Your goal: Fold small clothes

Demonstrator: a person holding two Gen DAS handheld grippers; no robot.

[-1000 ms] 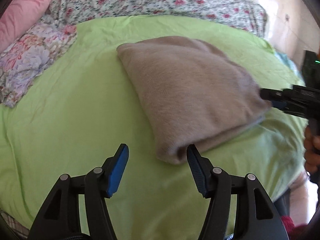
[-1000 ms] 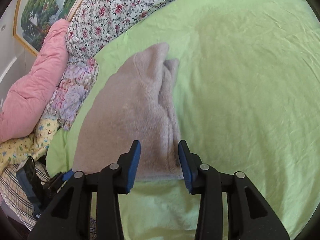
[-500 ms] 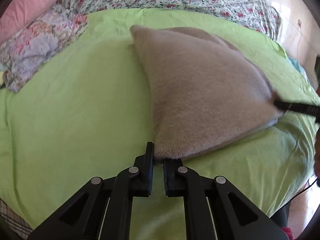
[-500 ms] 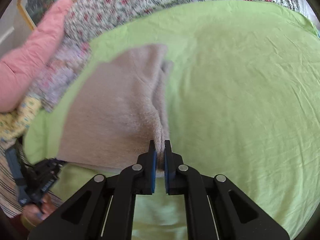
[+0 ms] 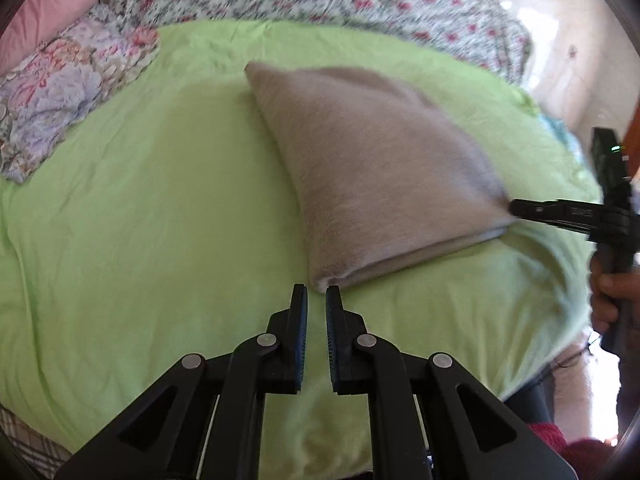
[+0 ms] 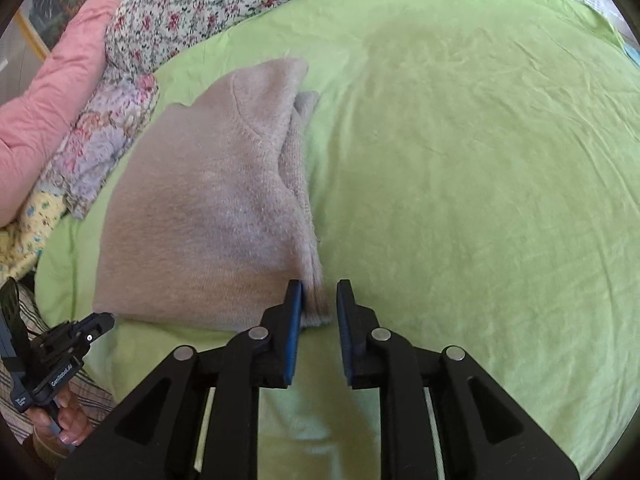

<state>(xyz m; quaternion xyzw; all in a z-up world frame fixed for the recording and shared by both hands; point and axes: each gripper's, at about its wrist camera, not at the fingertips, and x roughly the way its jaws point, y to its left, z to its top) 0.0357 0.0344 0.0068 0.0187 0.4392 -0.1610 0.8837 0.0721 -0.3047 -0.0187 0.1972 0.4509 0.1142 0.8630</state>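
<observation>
Left wrist view: beige knit garment (image 5: 372,176) lies folded mid-frame on the green sheet (image 5: 140,240).
Left gripper (image 5: 316,294): jaws slightly parted, tips just short of the near corner, gripping nothing.
Right gripper (image 6: 319,289): jaws parted around the lower-right corner, not clamped.
Handling: likely soft, light, floppy; grip corners through all layers.

A lime-green bedsheet (image 6: 480,160) fills most of both views, bordered along the top by a rose-print floral quilt (image 5: 360,4), a pink pillow (image 6: 52,92) at upper left, a framed painting (image 6: 44,8) behind it, and a bright pale wall (image 5: 560,40) at upper right.
</observation>
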